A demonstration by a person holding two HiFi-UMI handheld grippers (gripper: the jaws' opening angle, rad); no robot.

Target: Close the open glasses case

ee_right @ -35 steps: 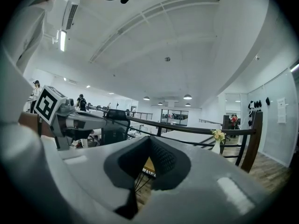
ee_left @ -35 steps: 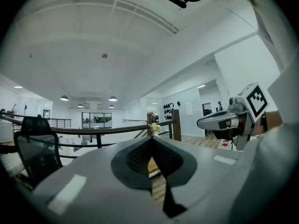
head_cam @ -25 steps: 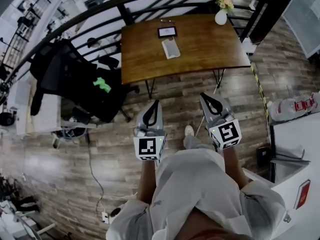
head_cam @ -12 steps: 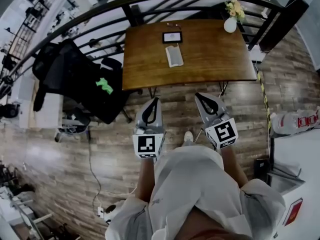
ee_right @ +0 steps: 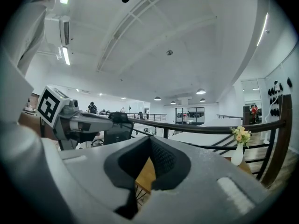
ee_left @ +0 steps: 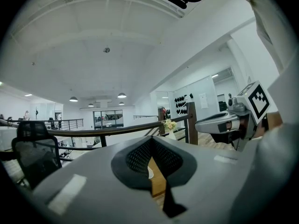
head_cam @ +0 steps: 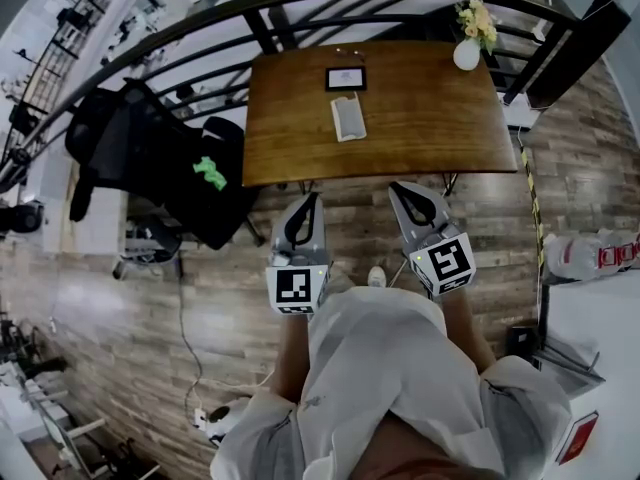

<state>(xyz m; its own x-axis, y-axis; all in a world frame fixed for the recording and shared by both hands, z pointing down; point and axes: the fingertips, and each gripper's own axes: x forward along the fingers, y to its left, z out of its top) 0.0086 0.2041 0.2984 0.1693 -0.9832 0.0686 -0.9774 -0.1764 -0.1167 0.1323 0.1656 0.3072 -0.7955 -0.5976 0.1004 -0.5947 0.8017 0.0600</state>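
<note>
On the brown wooden table (head_cam: 430, 118) lies a pale oblong case (head_cam: 347, 116), with a dark-rimmed rectangular thing (head_cam: 346, 78) just behind it. At this distance I cannot tell how far either stands open. Both grippers hover over the floor short of the table's near edge, well away from the case. My left gripper (head_cam: 312, 200) is shut with nothing in it, and my right gripper (head_cam: 397, 189) is likewise shut. In the left gripper view the left gripper (ee_left: 152, 140) has its tips together, a strip of table (ee_left: 158, 183) showing through. The right gripper (ee_right: 150, 138) looks the same.
A white vase with flowers (head_cam: 467, 51) stands on the table's far right corner. A dark railing (head_cam: 200, 23) curves behind the table. A black office chair (head_cam: 150, 158) with a green thing (head_cam: 209, 172) on it is at the left. A white counter (head_cam: 590, 348) is at the right.
The table has shifted down and right in the head view and looks a little nearer. Both grippers stay shut and keep about the same place ahead of the person.
</note>
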